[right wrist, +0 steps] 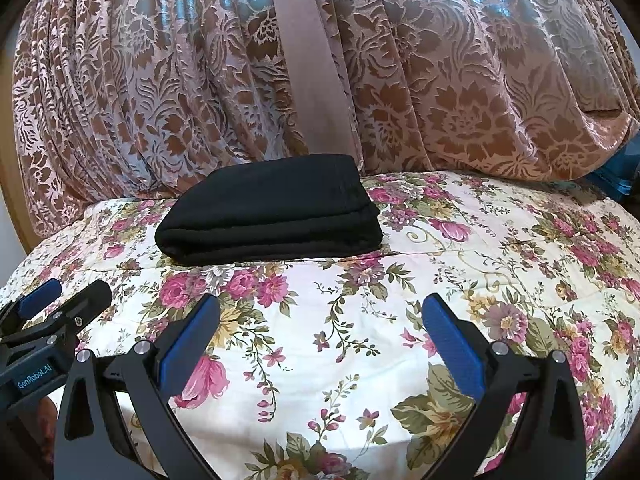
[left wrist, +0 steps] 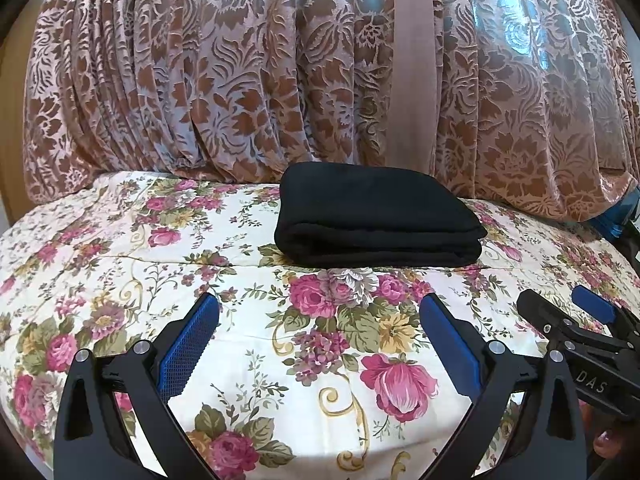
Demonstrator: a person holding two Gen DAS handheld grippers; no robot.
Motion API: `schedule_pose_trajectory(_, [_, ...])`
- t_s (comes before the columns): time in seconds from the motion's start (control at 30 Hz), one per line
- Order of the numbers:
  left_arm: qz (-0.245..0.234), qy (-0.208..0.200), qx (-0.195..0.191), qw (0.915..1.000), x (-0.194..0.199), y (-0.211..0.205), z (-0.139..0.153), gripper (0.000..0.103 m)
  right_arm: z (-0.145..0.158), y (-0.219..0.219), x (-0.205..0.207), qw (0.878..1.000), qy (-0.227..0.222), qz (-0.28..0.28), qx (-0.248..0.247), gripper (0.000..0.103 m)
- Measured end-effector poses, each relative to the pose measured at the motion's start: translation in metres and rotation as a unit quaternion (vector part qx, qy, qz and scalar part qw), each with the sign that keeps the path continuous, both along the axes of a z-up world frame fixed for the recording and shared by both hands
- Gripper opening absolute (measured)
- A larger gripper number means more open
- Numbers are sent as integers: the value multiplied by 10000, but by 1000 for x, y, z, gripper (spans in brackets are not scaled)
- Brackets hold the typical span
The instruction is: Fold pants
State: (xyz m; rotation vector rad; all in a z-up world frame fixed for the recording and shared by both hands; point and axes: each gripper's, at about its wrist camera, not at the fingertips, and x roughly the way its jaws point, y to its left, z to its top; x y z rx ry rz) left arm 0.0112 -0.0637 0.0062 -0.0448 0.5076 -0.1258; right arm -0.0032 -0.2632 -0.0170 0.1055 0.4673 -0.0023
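Note:
The black pants (left wrist: 376, 216) lie folded into a thick rectangular stack on the floral bedsheet (left wrist: 280, 360), near its far edge; they also show in the right wrist view (right wrist: 272, 210). My left gripper (left wrist: 320, 304) is open and empty, held back from the stack over the sheet. My right gripper (right wrist: 320, 304) is open and empty, also short of the stack. The right gripper shows at the right of the left wrist view (left wrist: 560, 300), and the left gripper shows at the left of the right wrist view (right wrist: 66, 286). Neither touches the pants.
A brown and pink patterned curtain (left wrist: 280, 80) hangs right behind the bed, close to the pants. A blue object (right wrist: 616, 184) sits at the far right beyond the bed's edge. A wooden edge (left wrist: 8, 120) runs along the far left.

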Motion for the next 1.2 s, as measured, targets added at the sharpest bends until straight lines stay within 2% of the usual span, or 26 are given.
schedule_pose_trajectory(1.03, [-24,157,-1,9999,6,0,-6,99,-5,-3,4,10000,44,-15,33,101])
schedule_pose_trajectory(1.2, [1,302,-35,9995,11,2,-11,99,-7,-4,8,9999,109,-12,52,101])
